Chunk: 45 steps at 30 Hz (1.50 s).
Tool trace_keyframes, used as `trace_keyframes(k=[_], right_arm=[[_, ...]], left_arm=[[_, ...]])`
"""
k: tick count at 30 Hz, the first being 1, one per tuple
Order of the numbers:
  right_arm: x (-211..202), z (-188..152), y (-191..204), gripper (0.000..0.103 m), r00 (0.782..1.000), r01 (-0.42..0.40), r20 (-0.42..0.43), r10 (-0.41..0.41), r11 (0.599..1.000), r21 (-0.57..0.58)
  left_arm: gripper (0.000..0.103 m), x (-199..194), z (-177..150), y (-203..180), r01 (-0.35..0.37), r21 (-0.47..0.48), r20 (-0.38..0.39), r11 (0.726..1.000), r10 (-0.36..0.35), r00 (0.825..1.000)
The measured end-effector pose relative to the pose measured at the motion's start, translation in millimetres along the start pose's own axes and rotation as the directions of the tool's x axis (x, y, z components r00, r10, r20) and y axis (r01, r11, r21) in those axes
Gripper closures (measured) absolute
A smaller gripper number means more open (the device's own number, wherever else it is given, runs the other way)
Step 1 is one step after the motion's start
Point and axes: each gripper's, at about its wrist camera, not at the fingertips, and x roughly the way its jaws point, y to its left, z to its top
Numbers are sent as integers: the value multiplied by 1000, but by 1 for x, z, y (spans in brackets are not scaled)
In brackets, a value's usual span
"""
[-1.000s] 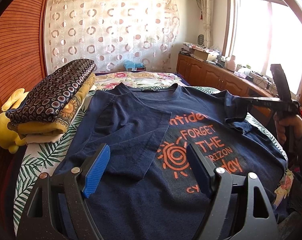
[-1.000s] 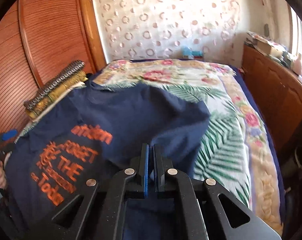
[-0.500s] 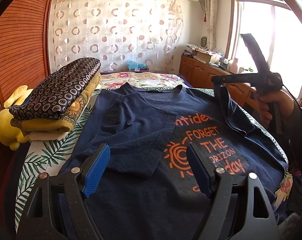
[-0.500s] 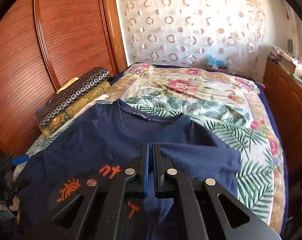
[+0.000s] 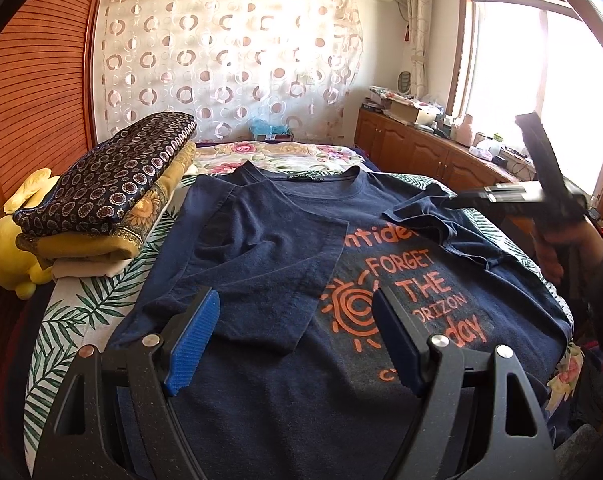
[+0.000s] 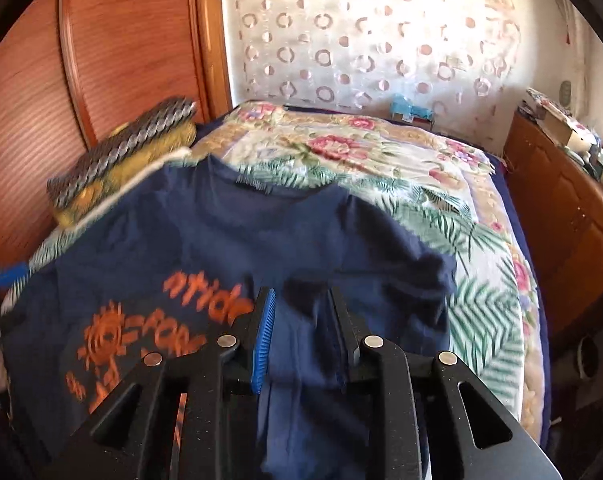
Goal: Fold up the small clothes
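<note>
Sunlit window (image 5: 541, 92), circle-patterned curtain (image 5: 229, 60), wooden cabinets (image 5: 413, 152).

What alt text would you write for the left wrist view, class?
A navy T-shirt with orange print lies on a bed, one sleeve folded in. The open left gripper hovers over it; the right gripper is at the other sleeve.

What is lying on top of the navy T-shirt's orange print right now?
On the T-shirt, the folded-in left sleeve panel covers the print's left edge, and the right sleeve overlaps its top. Letters beneath both are hidden.
</note>
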Motion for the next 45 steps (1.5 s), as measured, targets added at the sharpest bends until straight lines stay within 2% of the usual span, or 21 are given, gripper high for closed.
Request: trace_keyframes(k=[6, 11, 14, 15, 16, 18, 20, 23, 27, 33, 35, 37, 39, 42, 45], right_arm=[[-13, -41, 5, 76, 998, -43, -49, 43, 999, 5], [-14, -63, 9, 76, 996, -31, -83, 32, 1000, 2], [-14, -65, 6, 77, 996, -26, -87, 27, 1000, 7], [-14, -66, 4, 89, 996, -34, -79, 35, 999, 13], [-14, -65, 3, 94, 997, -37, -71, 38, 999, 14], [-17, -66, 3, 97, 998, -44, -41, 45, 999, 25], [-28, -69, -1, 97, 997, -80, 5, 80, 995, 53], [-42, -74, 2, 97, 994, -107, 24, 106, 993, 44], [-43, -84, 7, 97, 991, -131, -10, 132, 991, 13], [-31, -93, 8, 97, 992, -108, -59, 108, 994, 5], [-32, -91, 9, 92, 993, -102, -51, 102, 995, 6], [-33, -85, 7, 81, 994, -101, -31, 101, 995, 13], [-38, -78, 3, 75, 994, -108, -15, 108, 994, 19], [-45, -66, -6, 58, 995, -101, 25, 100, 995, 16], [-40, -53, -21, 54, 997, -68, 40, 67, 997, 26]], left_arm=[[24, 1, 0, -3, 5, 8, -3, 1000, -5, 1000], [24, 2, 0, -2, 3, 8, -5, 1000, -3, 1000], [24, 2, 1, -3, 2, 12, -6, 1000, -2, 1000], [24, 2, 1, -4, 2, 13, -6, 1000, -2, 1000], [24, 2, 1, -4, 2, 15, -8, 1000, -2, 1000], [24, 2, 1, -5, 14, 7, -11, 1000, -14, 1000], [24, 3, 1, -5, 19, 7, -11, 1000, -19, 1000], [24, 3, 1, -7, 13, 15, -14, 1000, -13, 1000], [24, 3, 1, -7, 19, 10, -13, 1000, -19, 1000], [24, 6, 3, -7, 15, 17, -18, 1000, -15, 1000], [24, 8, 6, -7, 14, 27, -18, 1000, -14, 1000], [24, 10, 12, -3, 8, 39, -13, 999, -7, 1000], [24, 14, 20, 1, -5, 51, -14, 999, 6, 1000], [24, 25, 37, 9, -25, 74, -12, 997, 26, 1000], [24, 42, 53, 18, -37, 88, -29, 995, 39, 999]])
